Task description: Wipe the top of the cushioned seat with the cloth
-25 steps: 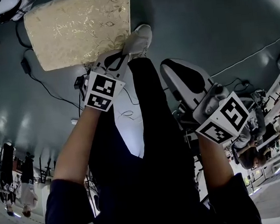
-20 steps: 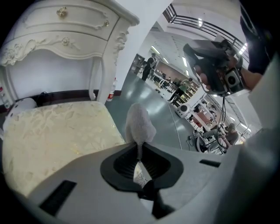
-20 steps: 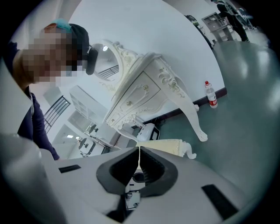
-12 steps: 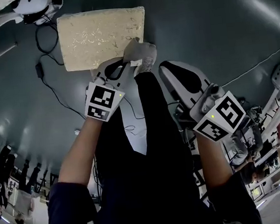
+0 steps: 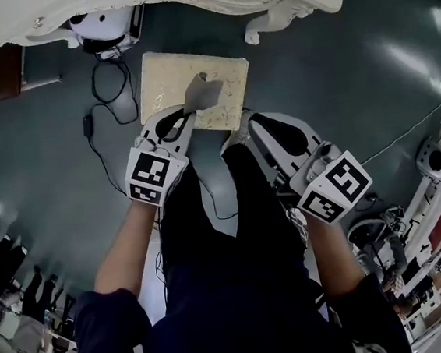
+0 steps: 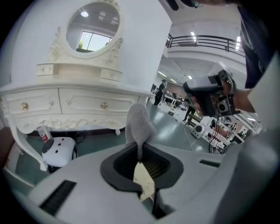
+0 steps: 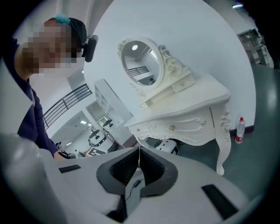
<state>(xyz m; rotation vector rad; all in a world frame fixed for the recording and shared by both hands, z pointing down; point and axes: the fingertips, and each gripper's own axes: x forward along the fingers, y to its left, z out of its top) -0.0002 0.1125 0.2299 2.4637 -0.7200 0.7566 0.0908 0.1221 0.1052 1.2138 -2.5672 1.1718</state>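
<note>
I'm judging the small grey fabric cloth (image 5: 202,95) to be light, limp and easy to bunch, so a pinch on one gathered corner suits it, and my left gripper (image 5: 189,119) is clamping it exactly so. The cloth is draping over the near right part of the square beige gold-patterned cushioned seat (image 5: 162,80) at 12 o'clock in the head view, though I cannot tell if it is pressing down. My left forearm is stretching toward 12 o'clock, while my right gripper (image 5: 248,122) is hanging at its 3 o'clock, jaws pressed together on nothing
</note>
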